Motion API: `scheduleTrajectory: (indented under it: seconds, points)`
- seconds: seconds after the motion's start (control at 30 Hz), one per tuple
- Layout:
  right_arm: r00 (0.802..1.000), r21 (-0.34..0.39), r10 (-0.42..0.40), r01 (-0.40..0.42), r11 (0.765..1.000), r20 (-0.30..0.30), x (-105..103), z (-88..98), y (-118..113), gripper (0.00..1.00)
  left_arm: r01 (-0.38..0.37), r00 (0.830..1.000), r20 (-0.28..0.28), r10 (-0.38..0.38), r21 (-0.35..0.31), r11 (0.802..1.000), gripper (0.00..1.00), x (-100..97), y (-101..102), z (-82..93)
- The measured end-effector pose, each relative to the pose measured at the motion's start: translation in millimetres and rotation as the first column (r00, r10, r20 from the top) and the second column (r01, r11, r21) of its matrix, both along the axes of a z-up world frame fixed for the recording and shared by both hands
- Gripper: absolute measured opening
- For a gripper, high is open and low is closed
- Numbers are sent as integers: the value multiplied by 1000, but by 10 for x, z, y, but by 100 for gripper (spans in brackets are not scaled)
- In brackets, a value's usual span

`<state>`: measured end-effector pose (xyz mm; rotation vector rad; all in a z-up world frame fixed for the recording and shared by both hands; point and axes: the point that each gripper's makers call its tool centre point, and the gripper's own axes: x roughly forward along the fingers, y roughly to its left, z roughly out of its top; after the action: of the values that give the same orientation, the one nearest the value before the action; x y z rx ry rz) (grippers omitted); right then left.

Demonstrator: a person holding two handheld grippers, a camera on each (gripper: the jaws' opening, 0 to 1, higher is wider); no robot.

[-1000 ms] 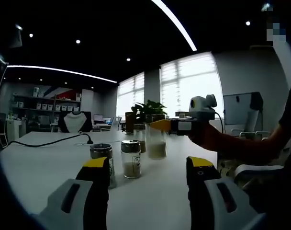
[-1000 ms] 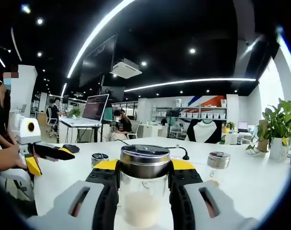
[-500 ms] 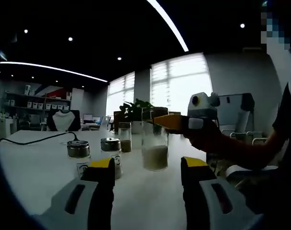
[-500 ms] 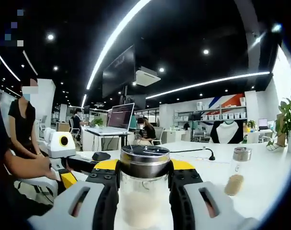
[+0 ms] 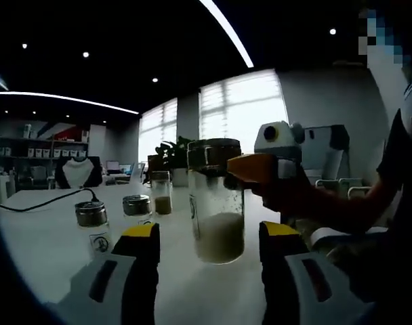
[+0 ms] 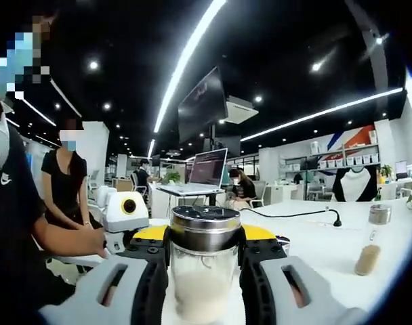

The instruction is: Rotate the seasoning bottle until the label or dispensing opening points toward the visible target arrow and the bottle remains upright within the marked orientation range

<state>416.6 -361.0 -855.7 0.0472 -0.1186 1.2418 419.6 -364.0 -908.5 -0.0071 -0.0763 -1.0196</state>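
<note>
Seasoning bottle (image 6: 203,271) upright, lid up, clamped betw. right gripper (image 6: 203,252) fingers; left gripper (image 5: 207,233) fingers apart.

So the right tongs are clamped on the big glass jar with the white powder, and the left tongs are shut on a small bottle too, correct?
Not quite. The right tongs are clamped on the jar of white powder, but the left tongs are open and hold nothing; the left gripper view shows their jaws apart, with the jar beyond them.

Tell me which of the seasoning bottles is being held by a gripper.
The tall bottle with white contents: the right gripper is shut on it below its metal lid. The three smaller bottles stand untouched on the table.
</note>
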Motion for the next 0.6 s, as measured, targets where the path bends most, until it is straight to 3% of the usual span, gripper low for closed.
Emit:
scheduleTrajectory:
  seconds: [0.27,0.5,0.6]
  points:
    - [985,68,171,-168,983,-34,-216,24,107,37,62,997,-34,-62,-19,998,50,-87,-106,-14]
    - [965,97,258,-252,963,-52,-325,0,165,37,148,985,-88,-149,-23,989,44,-217,-211,-46]
    - [964,104,263,-257,961,-46,-342,5,179,37,128,987,-93,-128,-13,992,44,-224,-217,-42]
